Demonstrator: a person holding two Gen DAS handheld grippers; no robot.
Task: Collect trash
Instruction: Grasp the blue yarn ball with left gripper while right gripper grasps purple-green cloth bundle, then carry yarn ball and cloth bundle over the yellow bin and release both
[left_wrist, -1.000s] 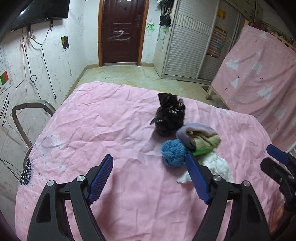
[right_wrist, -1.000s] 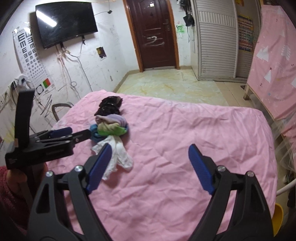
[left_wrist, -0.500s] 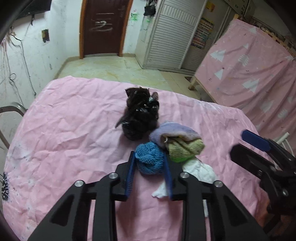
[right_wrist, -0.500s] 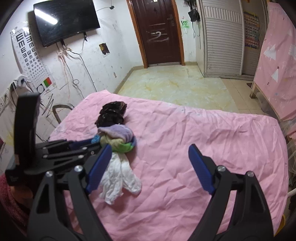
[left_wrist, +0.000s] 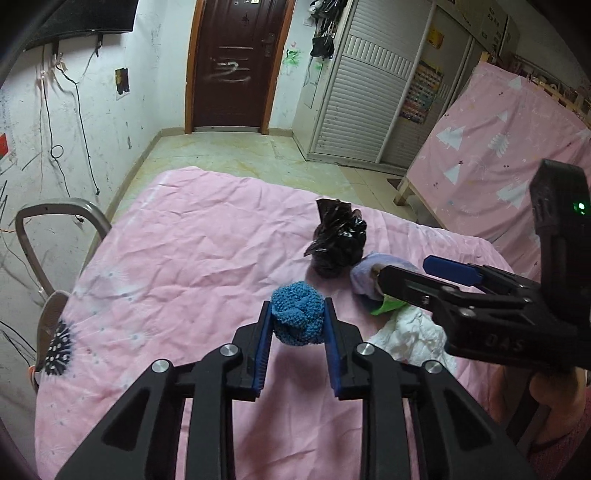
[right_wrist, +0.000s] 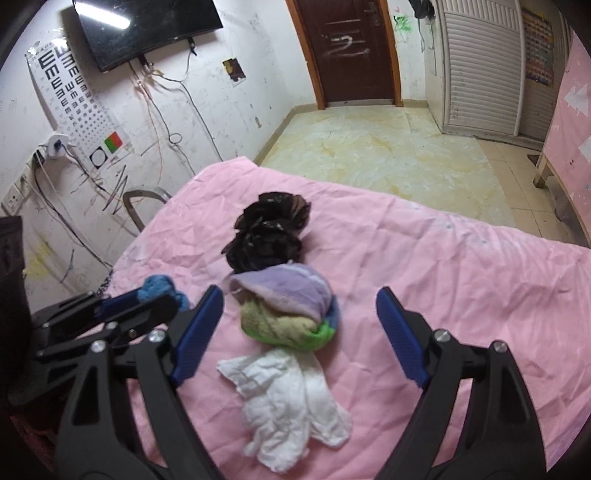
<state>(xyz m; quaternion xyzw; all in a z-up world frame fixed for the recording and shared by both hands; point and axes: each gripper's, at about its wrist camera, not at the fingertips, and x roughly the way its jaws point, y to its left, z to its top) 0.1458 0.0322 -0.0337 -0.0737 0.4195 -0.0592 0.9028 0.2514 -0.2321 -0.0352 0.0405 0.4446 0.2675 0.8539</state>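
My left gripper (left_wrist: 297, 325) is shut on a blue knitted ball (left_wrist: 298, 312) and holds it just above the pink bedsheet (left_wrist: 177, 258). The ball also shows at the left of the right wrist view (right_wrist: 159, 288). My right gripper (right_wrist: 299, 332) is open and empty around a purple and green rolled cloth (right_wrist: 288, 308). A white crumpled cloth (right_wrist: 291, 398) lies in front of that roll. A black plastic bag (right_wrist: 267, 234) sits behind it; in the left wrist view the bag (left_wrist: 338, 240) is beyond the ball.
A metal chair frame (left_wrist: 55, 229) stands at the bed's left edge. The bed's far edge meets a tiled floor (right_wrist: 388, 147). A pink-covered board (left_wrist: 498, 155) leans at the right. A door (left_wrist: 232, 62) and a wardrobe (left_wrist: 369, 92) are beyond.
My left gripper closed on the blue ball and lifted it left, away from the pile. My right gripper moved forward over the purple and green roll.
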